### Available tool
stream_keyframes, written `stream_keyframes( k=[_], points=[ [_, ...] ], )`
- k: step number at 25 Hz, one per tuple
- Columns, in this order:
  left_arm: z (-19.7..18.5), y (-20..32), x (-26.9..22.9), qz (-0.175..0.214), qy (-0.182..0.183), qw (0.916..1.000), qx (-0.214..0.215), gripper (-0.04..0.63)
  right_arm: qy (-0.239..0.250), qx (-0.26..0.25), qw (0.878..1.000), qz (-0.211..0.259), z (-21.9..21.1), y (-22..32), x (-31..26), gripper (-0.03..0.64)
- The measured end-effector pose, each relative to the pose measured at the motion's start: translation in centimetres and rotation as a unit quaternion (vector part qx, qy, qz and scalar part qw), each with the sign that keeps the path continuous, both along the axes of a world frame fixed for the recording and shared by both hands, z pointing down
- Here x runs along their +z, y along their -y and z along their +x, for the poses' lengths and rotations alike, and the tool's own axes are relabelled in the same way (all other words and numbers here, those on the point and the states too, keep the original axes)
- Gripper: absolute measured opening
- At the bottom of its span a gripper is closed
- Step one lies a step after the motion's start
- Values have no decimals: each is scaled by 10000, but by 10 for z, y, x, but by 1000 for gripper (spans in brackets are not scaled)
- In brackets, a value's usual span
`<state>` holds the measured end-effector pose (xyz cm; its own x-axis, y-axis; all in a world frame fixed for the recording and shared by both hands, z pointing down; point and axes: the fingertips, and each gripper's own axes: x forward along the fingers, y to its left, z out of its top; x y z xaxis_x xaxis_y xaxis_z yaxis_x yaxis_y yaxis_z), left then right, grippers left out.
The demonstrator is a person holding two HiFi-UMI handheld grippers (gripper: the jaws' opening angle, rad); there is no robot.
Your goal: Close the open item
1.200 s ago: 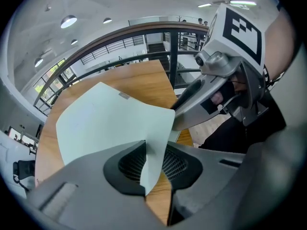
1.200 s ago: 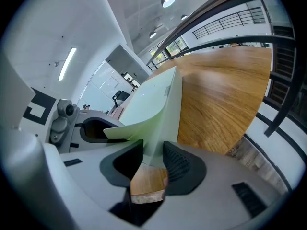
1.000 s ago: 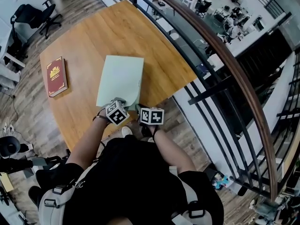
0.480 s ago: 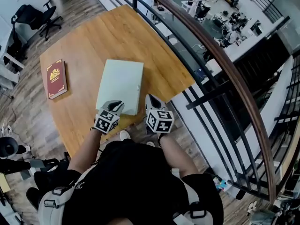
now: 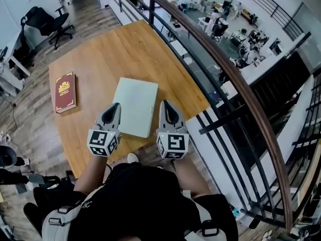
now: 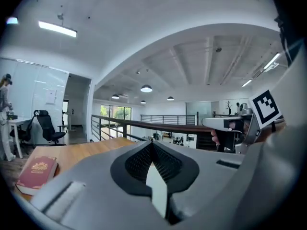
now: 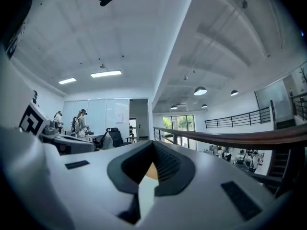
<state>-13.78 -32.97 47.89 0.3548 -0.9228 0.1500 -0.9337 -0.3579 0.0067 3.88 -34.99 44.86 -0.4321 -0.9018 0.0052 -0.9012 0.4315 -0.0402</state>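
Head view: pale green flat item point(image 5: 136, 104) lies shut in the middle of the wooden table point(image 5: 110, 49), long axis running from the person's edge twd the far side, far end leaning a bit right, short edge nearest the person. Left gripper point(image 5: 115, 106) sits over its near-left edge, jaws pressed together w/ nothing btwn them; right gripper point(image 5: 166, 104) is just beside its right edge, jaws likewise together & empty. Red book point(image 5: 65, 91) lies well apart on the table's left, long axis roughly parallel to the item's. Hard to read: the item's near-left corner is covered by the left gripper, can't tell if either gripper touches it, and can't tell which edge is the hinge or spine. Both gripper views look level across the room, so the item doesn't show there, only tabletop, book & railing point(image 5: 225, 72)
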Motion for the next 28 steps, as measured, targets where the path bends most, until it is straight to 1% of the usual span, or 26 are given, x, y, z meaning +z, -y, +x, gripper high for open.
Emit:
stream_keyframes(
  k=[3, 5, 9, 21, 28],
  points=[
    [-7, -10, -9, 191, -8, 9997, -166, 2, -81, -100, 9998, 145, -2, -10, -7, 5],
    [-11, -15, -10, 283, -51, 9993, -225, 2, -98, -156, 9998, 118, -3, -13, -6, 3],
    [-10, -20, -14, 421, -122, 9989, -177, 2, 35, -70, 9999, 78, 1, -14, -10, 3],
    [-8, -23, -11, 309, -53, 9992, -258, 2, 56, -87, 9999, 86, 3, -15, -8, 3],
    [-9, -19, -15, 265, -316, 9988, -256, 2, 30, -102, 9999, 72, 2, -15, -8, 3]
  ],
)
